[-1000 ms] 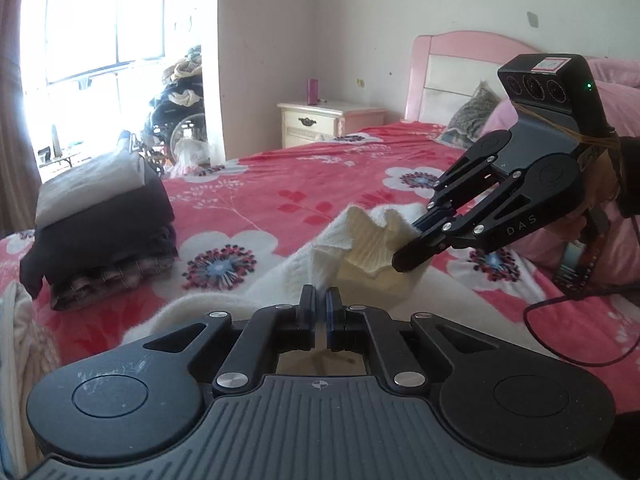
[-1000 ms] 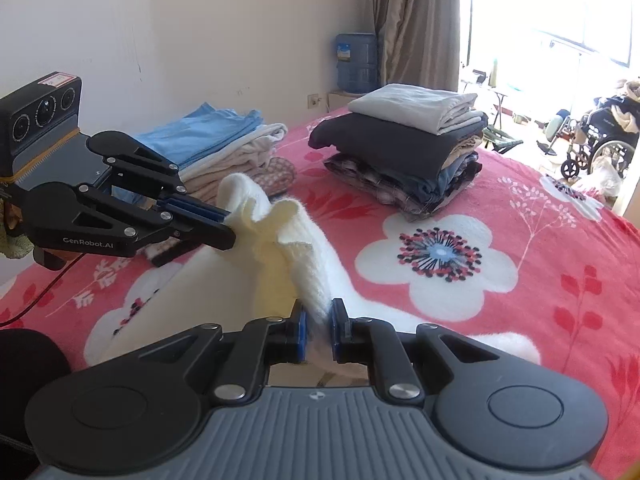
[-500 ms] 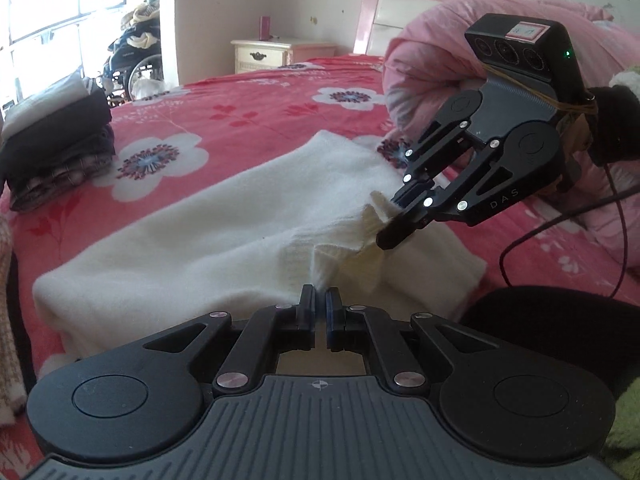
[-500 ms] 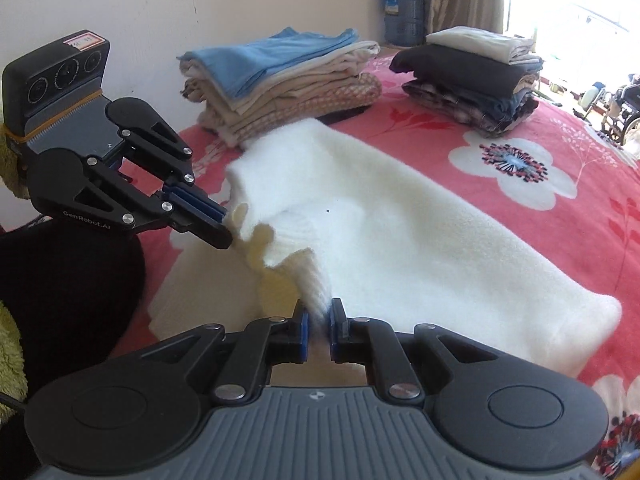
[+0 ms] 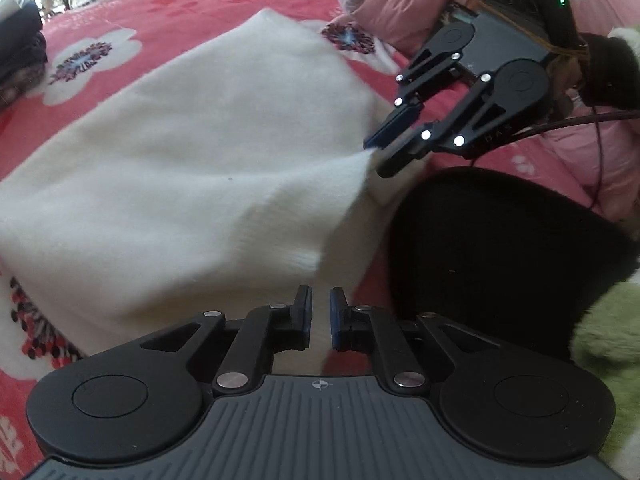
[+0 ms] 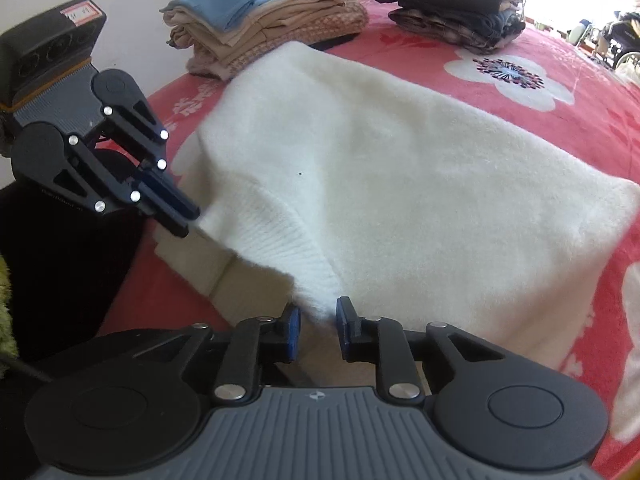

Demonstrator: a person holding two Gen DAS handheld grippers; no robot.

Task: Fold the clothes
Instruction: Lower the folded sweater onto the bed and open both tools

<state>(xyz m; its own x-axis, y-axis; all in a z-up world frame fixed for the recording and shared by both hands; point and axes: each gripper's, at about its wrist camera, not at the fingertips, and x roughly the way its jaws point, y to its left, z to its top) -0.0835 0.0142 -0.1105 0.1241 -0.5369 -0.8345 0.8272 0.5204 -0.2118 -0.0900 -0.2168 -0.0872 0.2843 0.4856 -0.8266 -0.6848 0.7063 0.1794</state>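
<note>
Across the red floral bedspread [image 6: 580,128] lay a soft, light cream knitted sweater [image 6: 380,152]; both grippers' jaws were opening, releasing its limp ribbed hem, the best hold: left gripper [image 5: 319,314], right gripper [image 6: 318,322]

Right hand-held gripper [image 6: 318,322] opening, white sweater [image 6: 380,168] hem between its jaws, left hand-held gripper [image 6: 188,220] alongside

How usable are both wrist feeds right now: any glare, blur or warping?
Left wrist view: white sweater is soft and blurred, and the fisheye bends the bedspread. Right wrist view: window glare whitens the top right corner, and the folded stacks curve near the rim.
</note>
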